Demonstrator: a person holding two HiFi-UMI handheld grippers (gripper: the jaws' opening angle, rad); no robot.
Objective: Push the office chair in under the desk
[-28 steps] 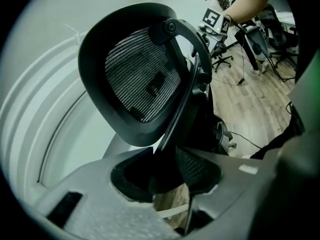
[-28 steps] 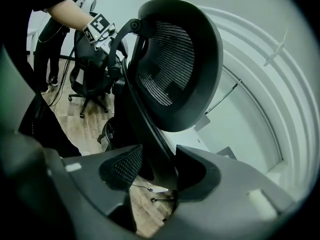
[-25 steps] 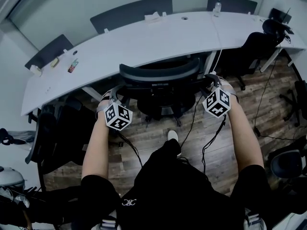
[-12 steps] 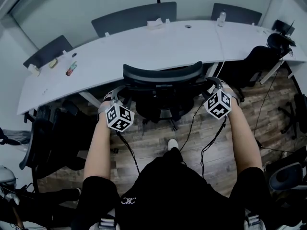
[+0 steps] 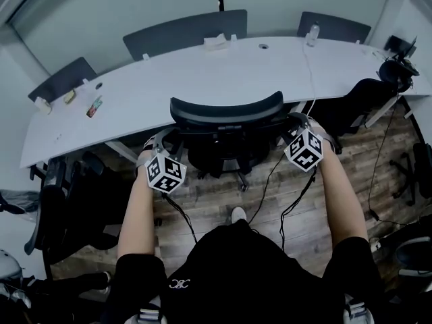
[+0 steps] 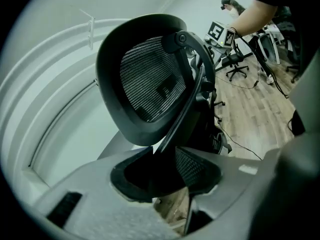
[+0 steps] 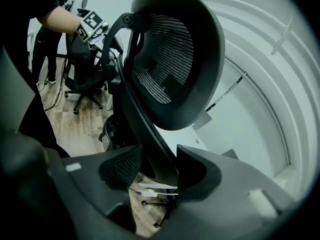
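Where the curved white counter (image 5: 169, 79) bows toward the person, one black office chair (image 5: 226, 110) stands at its middle. The backrest is turned to the person and its top rail lies just at the counter's near edge. The seat is mostly hidden beneath the backrest.

- Left gripper (image 6: 167, 171) — at the backrest's left edge as the person faces it. Its jaws are closed on the dark side strut of the backrest frame, which runs down between the pads, and the mesh back rises above them.
- Right gripper (image 7: 155, 171) — at the backrest's right edge. Its jaws are clamped on the matching strut, with the mesh back above and to the right.
- Cables (image 5: 297, 194): dark, trailing from both grippers down over the wood floor (image 5: 216, 194).
- On the counter, well apart from the chair: a clear bottle (image 5: 312, 31) and a white tissue box (image 5: 216, 41) along the far edge, and a few small items (image 5: 94, 106) toward the left end.
- Other dark chairs: one at the left (image 5: 74, 201), one at the right (image 5: 351, 110).
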